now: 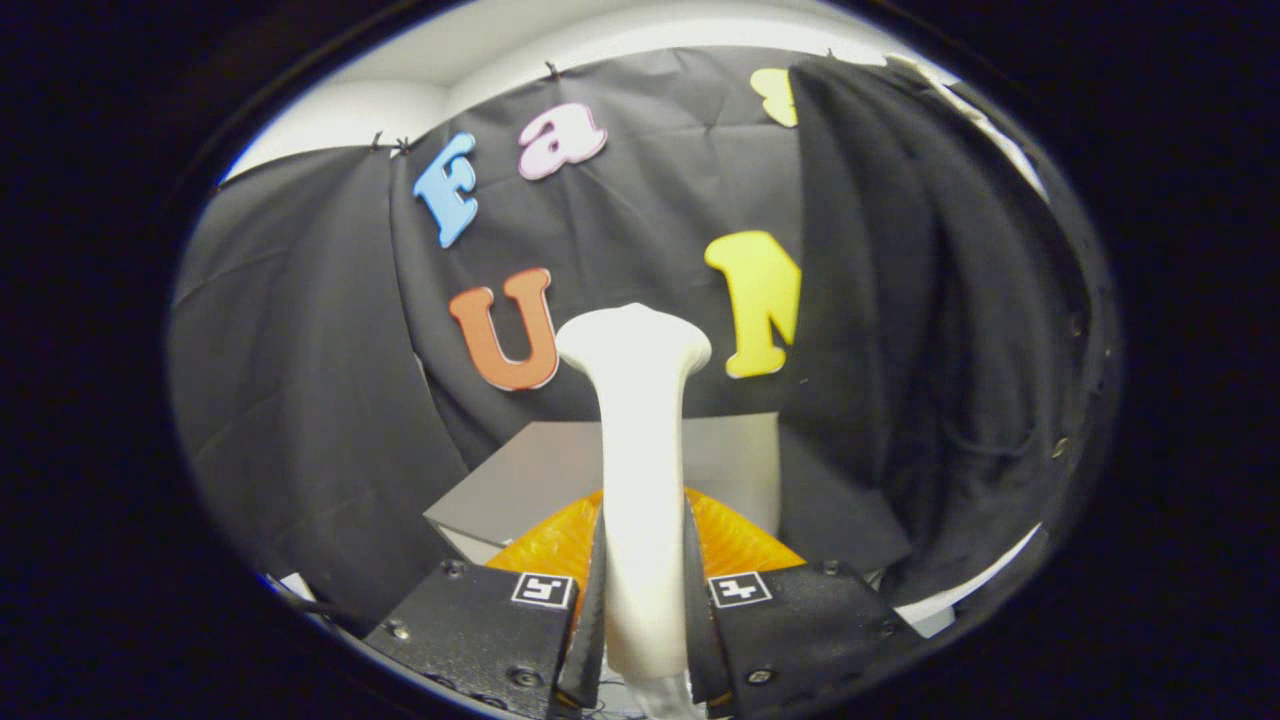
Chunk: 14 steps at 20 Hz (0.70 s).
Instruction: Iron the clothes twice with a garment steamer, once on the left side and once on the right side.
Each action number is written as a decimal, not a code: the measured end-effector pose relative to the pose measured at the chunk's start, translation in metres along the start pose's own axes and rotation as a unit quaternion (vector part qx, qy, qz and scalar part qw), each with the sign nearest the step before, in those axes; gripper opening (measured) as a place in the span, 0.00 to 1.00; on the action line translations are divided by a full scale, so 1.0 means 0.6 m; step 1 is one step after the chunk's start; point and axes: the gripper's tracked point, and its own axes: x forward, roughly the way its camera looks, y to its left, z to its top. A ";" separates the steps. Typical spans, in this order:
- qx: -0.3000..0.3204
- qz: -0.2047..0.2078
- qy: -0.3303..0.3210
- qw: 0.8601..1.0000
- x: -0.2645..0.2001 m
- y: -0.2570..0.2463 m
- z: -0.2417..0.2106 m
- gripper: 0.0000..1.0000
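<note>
Gripper view: the gripper point(642, 600) is clamped on the garment steamer point(640, 470), both fingers pressing against the sides of its handle. The steamer is white, smooth and matte, a long rounded shaft that rises from between the fingers and flares into a wide, flattened head at the top. The head stands clear, touching nothing visible.

Beyond the fingers, behind the shaft, lies a grey flat-topped box point(540, 480) with sharp edges. An orange ridged, translucent piece point(735, 545) sits just ahead of the fingers on either side of the handle, partly covering the box's near edge.

To the right of the steamer hangs the black garment point(930, 300), a soft, matte fabric falling in long vertical folds, with small round fasteners point(1060, 447) down its right side. It is well apart from the steamer head, with nothing between them. The black cloth wall point(300, 380) lies behind, creased and pinned at its upper edge, with a white wall point(480, 50) above it.
</note>
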 end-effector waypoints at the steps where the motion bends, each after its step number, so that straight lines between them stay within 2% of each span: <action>1: 0.002 -0.002 -0.009 1.000 -0.031 -0.015 0.010 0.36; 6: 0.007 -0.030 -0.052 0.998 -0.181 -0.096 0.044 0.36; 14: 0.009 -0.126 -0.085 0.988 -0.313 -0.262 0.059 0.36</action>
